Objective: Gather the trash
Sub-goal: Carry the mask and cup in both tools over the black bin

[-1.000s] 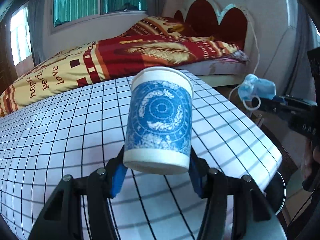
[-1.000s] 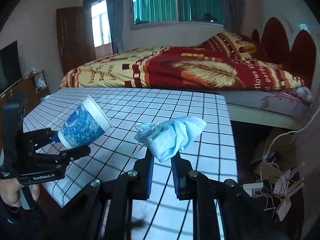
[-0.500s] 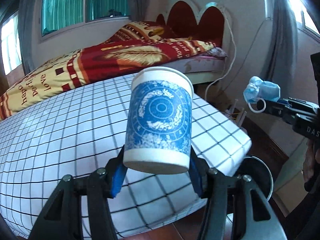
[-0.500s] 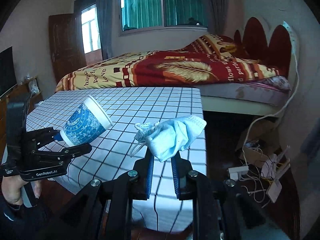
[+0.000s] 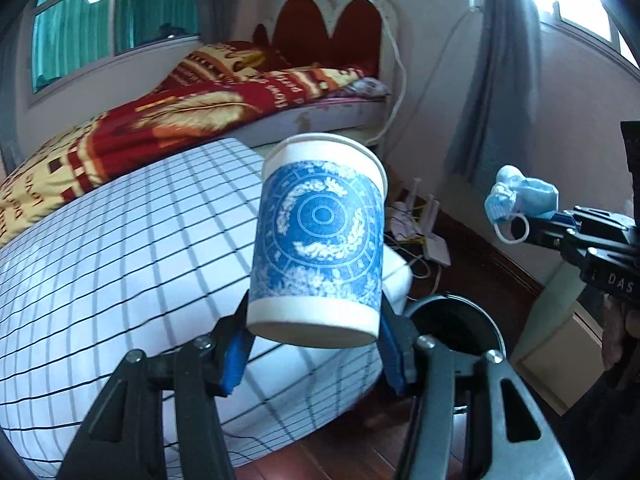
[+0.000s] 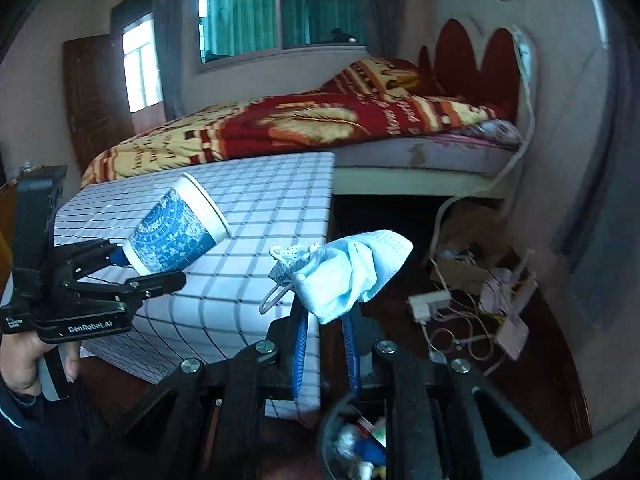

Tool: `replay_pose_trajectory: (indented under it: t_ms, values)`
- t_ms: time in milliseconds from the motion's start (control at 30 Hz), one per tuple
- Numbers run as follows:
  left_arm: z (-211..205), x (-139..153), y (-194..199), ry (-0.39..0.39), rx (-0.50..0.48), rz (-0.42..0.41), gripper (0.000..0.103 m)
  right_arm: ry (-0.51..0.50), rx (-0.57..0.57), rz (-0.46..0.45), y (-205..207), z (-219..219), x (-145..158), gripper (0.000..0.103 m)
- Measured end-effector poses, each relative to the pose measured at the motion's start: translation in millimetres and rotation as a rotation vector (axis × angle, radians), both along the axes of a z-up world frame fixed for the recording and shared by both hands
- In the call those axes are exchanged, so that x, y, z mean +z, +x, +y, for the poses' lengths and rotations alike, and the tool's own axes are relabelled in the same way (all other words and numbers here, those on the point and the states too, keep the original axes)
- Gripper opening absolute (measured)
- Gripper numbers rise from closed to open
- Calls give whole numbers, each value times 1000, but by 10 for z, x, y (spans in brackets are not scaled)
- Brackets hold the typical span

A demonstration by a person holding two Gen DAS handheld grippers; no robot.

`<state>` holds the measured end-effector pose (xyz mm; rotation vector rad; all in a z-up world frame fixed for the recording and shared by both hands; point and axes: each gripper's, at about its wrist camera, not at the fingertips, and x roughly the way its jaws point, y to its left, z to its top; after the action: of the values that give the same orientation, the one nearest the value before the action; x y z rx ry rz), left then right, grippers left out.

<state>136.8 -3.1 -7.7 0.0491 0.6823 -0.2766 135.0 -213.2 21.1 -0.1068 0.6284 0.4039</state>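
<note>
White cloth with a thin black grid [image 5: 120, 248] draped the table and hung off its near corner, and beyond it lay a bed [image 6: 304, 128] under a red and gold blanket, its scalloped red headboard against a pale wall. Dark wood floor [image 6: 532, 364] ran along the table's right edge, open but cluttered near the wall with a tangle of white cables and a power strip [image 6: 432, 304]. The left gripper [image 5: 316, 344] was clamped on the base of a paper cup [image 5: 320, 240], smooth, blue-patterned with a white rim, held clear of the cloth near the table corner. The right gripper [image 6: 324, 320] had its blue pads pinched together on a crumpled pale-blue face mask [image 6: 352, 272], soft, ear loops dangling, out past the table edge. Right below it sat a round dark bin [image 6: 352, 448] with scraps inside, also glimpsed behind the cup.
</note>
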Motion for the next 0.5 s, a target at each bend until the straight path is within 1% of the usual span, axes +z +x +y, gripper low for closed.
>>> replay_pose_trajectory:
  t_ms: [267,500]
  values:
    - [-398,-59,-44,3,-84,18,56,-2,-97,36,-137,-519,-153,18]
    - [-706,-142,-83,12,-152,40,56,5,-144,42,-271,-777,-225,18]
